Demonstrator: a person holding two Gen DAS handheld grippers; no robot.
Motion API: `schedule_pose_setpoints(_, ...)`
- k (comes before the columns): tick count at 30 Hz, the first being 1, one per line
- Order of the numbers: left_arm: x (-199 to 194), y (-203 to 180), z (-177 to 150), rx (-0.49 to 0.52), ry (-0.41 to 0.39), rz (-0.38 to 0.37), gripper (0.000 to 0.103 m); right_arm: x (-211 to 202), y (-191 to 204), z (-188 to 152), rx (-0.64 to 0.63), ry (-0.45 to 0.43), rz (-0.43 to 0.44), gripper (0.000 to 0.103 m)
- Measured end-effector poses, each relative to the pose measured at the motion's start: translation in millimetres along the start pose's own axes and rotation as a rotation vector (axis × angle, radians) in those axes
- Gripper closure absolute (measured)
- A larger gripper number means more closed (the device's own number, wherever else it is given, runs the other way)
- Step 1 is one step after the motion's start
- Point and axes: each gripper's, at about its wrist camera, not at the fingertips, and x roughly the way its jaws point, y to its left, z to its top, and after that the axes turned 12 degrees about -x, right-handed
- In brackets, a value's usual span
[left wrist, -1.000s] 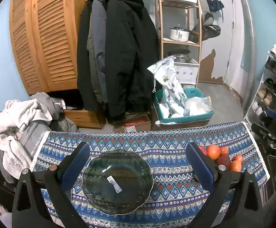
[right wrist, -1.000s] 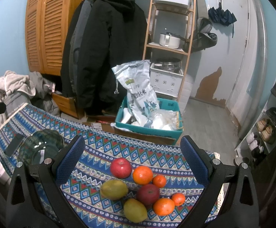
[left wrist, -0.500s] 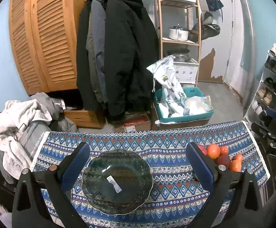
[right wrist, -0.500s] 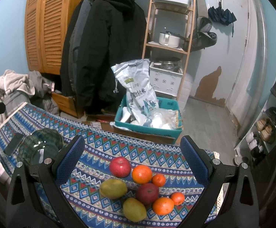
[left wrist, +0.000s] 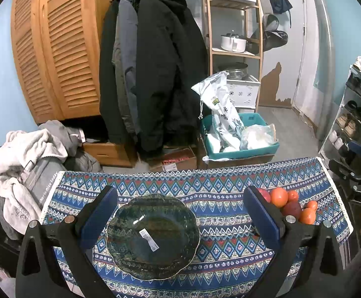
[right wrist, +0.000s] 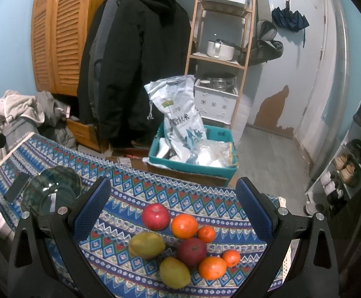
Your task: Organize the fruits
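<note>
Two apples (right wrist: 155, 216); four oranges (right wrist: 184, 226); two yellow-green fruits (right wrist: 146, 245); one glass plate (left wrist: 153, 236).

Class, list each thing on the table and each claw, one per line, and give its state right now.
Left claw: open, empty, over the plate.
Right claw: open, empty, over the fruit.
Green glass plate: upright, no fruit in it, sticker inside.
Red apples: on the cloth.
Oranges: on the cloth.
Yellow-green fruits: on the cloth.
Patterned cloth: spread flat.
</note>
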Motion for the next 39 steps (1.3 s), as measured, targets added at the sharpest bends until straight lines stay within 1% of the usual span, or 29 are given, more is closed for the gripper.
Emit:
schedule_pose_setpoints(16, 0, 0, 1, 0.001, 0.001, 0.0, 0.001, 2, -5, 2, 0.011, 0.016, -0.005, 0.004)
schedule_pose_setpoints(27, 6, -4, -6, 0.016, 0.007, 0.013, 0.001, 0, -14, 2, 0.024, 0.029, -0.017, 0.004)
schedule_pose_setpoints(30, 12, -8, -6, 0.027, 0.029, 0.013, 0.001, 3, -18, 0, 0.031, 0.043, -0.026, 0.004)
schedule_pose_setpoints(39, 25, -28, -11, 0.069, 0.108, -0.022, 0.001, 8, -40, -14, 0.059, 0.088, -0.063, 0.004)
